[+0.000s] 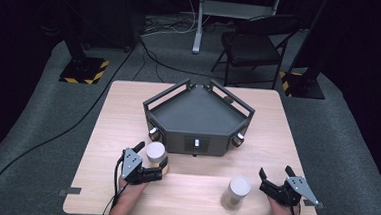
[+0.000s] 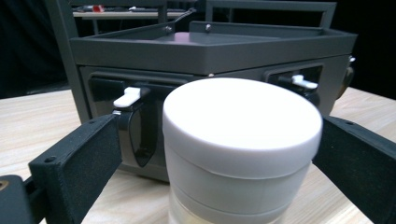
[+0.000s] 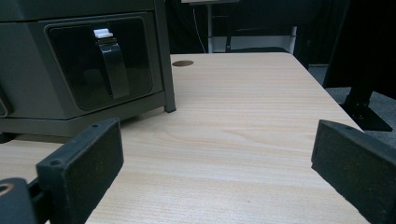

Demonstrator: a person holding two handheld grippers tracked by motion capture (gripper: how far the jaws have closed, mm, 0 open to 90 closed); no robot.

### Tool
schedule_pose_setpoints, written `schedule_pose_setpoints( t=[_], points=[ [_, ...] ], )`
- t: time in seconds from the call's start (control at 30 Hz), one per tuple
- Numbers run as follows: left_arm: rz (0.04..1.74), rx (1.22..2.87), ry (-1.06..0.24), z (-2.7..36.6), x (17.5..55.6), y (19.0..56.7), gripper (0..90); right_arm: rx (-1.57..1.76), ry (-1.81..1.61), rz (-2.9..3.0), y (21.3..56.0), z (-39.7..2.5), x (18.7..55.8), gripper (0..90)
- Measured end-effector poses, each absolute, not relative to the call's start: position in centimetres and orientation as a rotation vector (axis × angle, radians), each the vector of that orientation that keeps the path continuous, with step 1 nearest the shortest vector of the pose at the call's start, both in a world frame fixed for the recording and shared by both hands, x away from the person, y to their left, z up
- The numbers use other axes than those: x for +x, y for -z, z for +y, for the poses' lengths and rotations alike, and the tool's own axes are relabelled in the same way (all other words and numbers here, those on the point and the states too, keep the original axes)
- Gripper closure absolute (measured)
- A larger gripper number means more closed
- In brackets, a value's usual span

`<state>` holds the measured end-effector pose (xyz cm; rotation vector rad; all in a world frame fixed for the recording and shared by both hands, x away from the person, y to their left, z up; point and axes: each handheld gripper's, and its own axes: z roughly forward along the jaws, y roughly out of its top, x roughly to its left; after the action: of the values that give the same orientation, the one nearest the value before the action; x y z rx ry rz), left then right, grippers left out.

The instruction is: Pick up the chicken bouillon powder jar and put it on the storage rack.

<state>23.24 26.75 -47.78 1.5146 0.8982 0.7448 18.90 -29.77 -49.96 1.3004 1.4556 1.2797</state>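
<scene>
While the left gripper (image 1: 151,161) sits at about seven o'clock on the light wooden table (image 1: 101,147), its jaws stand spread on either side of a white-lidded jar (image 1: 155,153). In the left gripper view that jar (image 2: 243,154) rises between the two black jaws; a gap shows on the left side, and on the right I cannot tell whether the pad touches the lid. The jar has a thick white screw lid over a pale, translucent body, and it stands upright just in front of the dark grey five-sided tray unit (image 1: 198,119) at the table's centre.

A second white-lidded jar (image 1: 237,191) stands upright at about five o'clock on the table, well apart from the first and to the left of the right gripper (image 1: 275,179), not touching it. The right gripper rests near the table's four-to-five o'clock edge with its jaws spread wide and nothing between them; in the right gripper view they frame bare wood (image 3: 243,140).

The tray unit has a raised rail around its rim and recessed windows in its side faces, each with a small white-tipped lever (image 2: 128,97); one such lever (image 3: 103,33) appears at eleven o'clock in the right gripper view. Beyond the table, at twelve to one o'clock, a black folding chair (image 1: 255,44) stands on grey carpet, with black-and-yellow striped stand bases (image 1: 84,71) at ten and two o'clock.
</scene>
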Motion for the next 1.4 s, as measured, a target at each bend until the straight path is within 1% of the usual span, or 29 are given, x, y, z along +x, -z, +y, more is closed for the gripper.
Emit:
schedule_pose_setpoints(
  t=[0.07, 0.1, 0.17, 0.2, 0.23, 0.27, 0.3, 0.73, 0.87, 1.2, 1.4],
  points=[
    [0.905, 1.519, -0.743, 26.7, 23.2, 47.7, 3.7, 1.299, -1.28, 1.456, 50.0, -29.8, 18.9, 1.3],
    [0.907, 1.521, -0.75, 26.6, 23.2, 47.7, 6.0, 1.299, -1.28, 1.456, 50.0, -29.8, 18.9, 1.3],
    [0.915, 1.522, -0.753, 26.5, 23.1, 47.6, 15.1, 1.299, -1.28, 1.456, 50.0, -29.8, 18.9, 1.3],
    [0.916, 1.524, -0.753, 26.5, 23.1, 47.6, 15.1, 1.299, -1.28, 1.456, 50.0, -29.8, 18.9, 1.3],
    [0.902, 1.53, -0.739, 26.7, 23.3, 47.5, 25.8, 1.299, -1.281, 1.455, 50.0, -29.8, 18.9, 1.3],
    [0.877, 1.545, -0.754, 26.5, 23.1, 47.5, 31.0, 1.3, -1.28, 1.455, 50.0, -29.8, 18.9, 1.3],
    [0.877, 1.545, -0.754, 26.5, 23.1, 47.5, 32.8, 1.3, -1.28, 1.455, 50.0, -29.8, 18.9, 1.3],
    [0.889, 1.58, -0.77, 25.7, 23.0, 46.6, 33.2, 1.304, -1.287, 1.456, 50.0, -29.9, 19.0, 1.3],
    [0.883, 1.575, -0.75, 25.6, 23.1, 46.6, 33.2, 1.302, -1.281, 1.453, 50.0, -29.8, 18.9, 1.2],
    [0.831, 1.583, -0.736, 25.2, 23.0, 45.6, 33.2, 1.3, -1.286, 1.453, 50.0, -29.9, 18.9, 1.1],
    [0.785, 1.602, -0.725, 24.7, 23.1, 44.3, 33.2, 1.304, -1.29, 1.453, 50.0, -29.9, 18.9, 1.1]
  ],
)
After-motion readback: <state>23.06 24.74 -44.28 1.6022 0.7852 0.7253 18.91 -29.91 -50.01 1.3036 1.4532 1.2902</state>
